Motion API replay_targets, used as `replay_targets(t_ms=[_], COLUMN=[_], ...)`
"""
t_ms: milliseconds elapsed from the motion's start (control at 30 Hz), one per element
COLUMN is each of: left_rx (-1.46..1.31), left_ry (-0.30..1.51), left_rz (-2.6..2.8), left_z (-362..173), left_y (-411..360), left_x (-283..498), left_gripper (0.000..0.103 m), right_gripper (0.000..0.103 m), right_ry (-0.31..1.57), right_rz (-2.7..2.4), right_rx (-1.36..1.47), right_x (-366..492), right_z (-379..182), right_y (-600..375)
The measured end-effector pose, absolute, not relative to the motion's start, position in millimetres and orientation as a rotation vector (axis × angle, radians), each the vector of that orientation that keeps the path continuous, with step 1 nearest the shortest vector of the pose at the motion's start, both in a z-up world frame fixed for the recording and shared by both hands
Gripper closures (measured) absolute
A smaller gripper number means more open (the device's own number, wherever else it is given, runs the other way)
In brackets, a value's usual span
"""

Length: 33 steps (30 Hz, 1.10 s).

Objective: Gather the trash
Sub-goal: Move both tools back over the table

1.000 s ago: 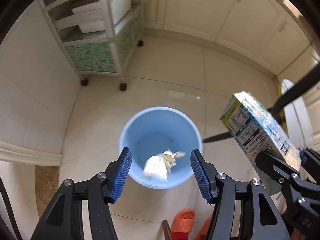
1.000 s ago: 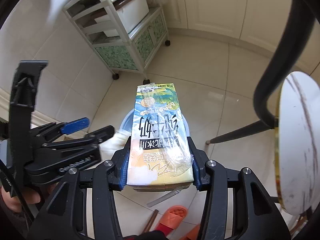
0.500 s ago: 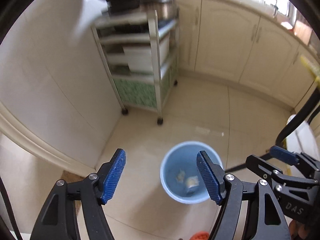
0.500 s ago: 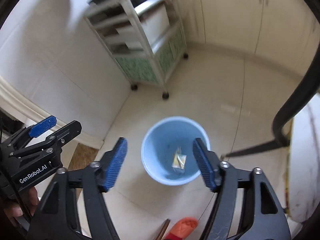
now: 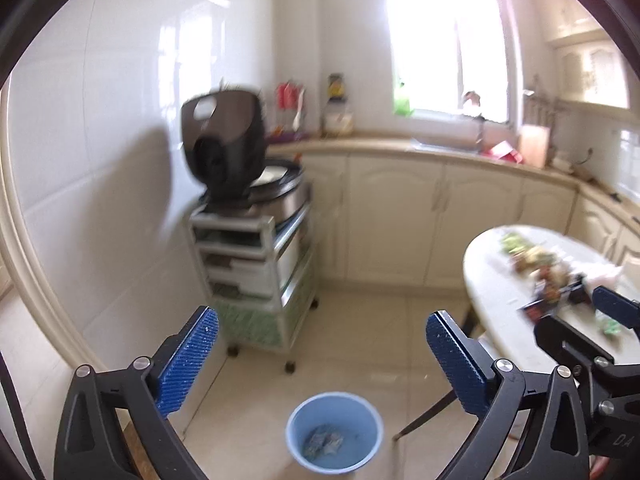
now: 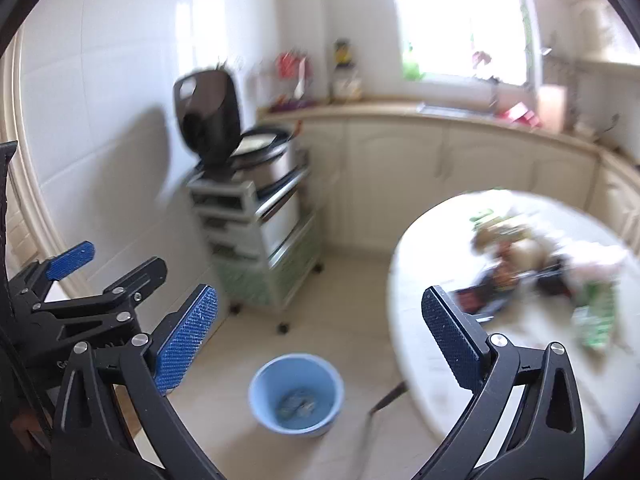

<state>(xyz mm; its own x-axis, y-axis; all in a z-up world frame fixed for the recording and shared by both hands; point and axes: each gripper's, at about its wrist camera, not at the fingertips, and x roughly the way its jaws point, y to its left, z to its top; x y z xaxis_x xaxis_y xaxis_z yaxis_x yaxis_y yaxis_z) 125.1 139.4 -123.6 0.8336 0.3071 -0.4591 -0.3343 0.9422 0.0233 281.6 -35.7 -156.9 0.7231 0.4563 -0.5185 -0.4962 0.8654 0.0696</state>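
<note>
Blue bin (image 5: pixel 335 432) holds dropped trash; both tools, left (image 5: pixel 320 364) and right (image 6: pixel 320 344), have just been opening wide, empty. Next: reach the tabletop (image 6: pixel 460 360) litter (image 6: pixel 532 264).

The blue bin (image 5: pixel 335 432) looks like smooth plastic. The wall tiles (image 5: pixel 100 140) are white and shiny. The gripper pads (image 5: pixel 187 358) are blue and bumpy. The round table (image 6: pixel 432 312) looks smooth.

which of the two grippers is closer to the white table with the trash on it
The right gripper: its right finger overlaps the white table edge, while the left gripper stands farther left, over open floor above the blue bin.
</note>
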Motion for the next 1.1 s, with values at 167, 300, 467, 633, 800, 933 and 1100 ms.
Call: replay_targets(t_ms=[167,300,467,633,800,933,1100], left_rx=[-0.04,0.004,0.049,0.081,0.128,0.153,0.165], left_ry=[0.415,0.419,0.471,0.602,0.728,0.8,0.848], left_rz=[0.248,0.182,0.09,0.028,-0.028,-0.042,-0.063], left_z=[-115.8,-112.4,-117.2,-145.3,-182.1,-206.0,-229.5], left_y=[79.7,52.2,28.2,15.6,0.0,-3.1,-16.4], left_x=[103.7,107.3,140.2,212.7,288.0,350.9,406.8], left_gripper=[0.001,0.001,0.001,0.001,0.001,0.001,0.008], right_gripper=[0.0,0.0,0.0,0.0,0.0,0.0,0.0], right_ry=[0.469,0.45,0.481,0.557,0.65,0.723,0.794], right_rz=[0.39,0.282,0.146,0.074,0.051,0.051,0.073], right_rx=[-0.061,-0.038,-0.026,-0.017,0.01,0.029,0.07], right_x=[265.4,266.0,283.4,308.6,337.2,363.9,396.0], right_z=[-123.2,-109.2,-109.3,-130.8,-166.1,-192.6,-214.2], right_y=[-105.4,-162.2,-225.4,-276.6,-301.8,-310.0,-307.1])
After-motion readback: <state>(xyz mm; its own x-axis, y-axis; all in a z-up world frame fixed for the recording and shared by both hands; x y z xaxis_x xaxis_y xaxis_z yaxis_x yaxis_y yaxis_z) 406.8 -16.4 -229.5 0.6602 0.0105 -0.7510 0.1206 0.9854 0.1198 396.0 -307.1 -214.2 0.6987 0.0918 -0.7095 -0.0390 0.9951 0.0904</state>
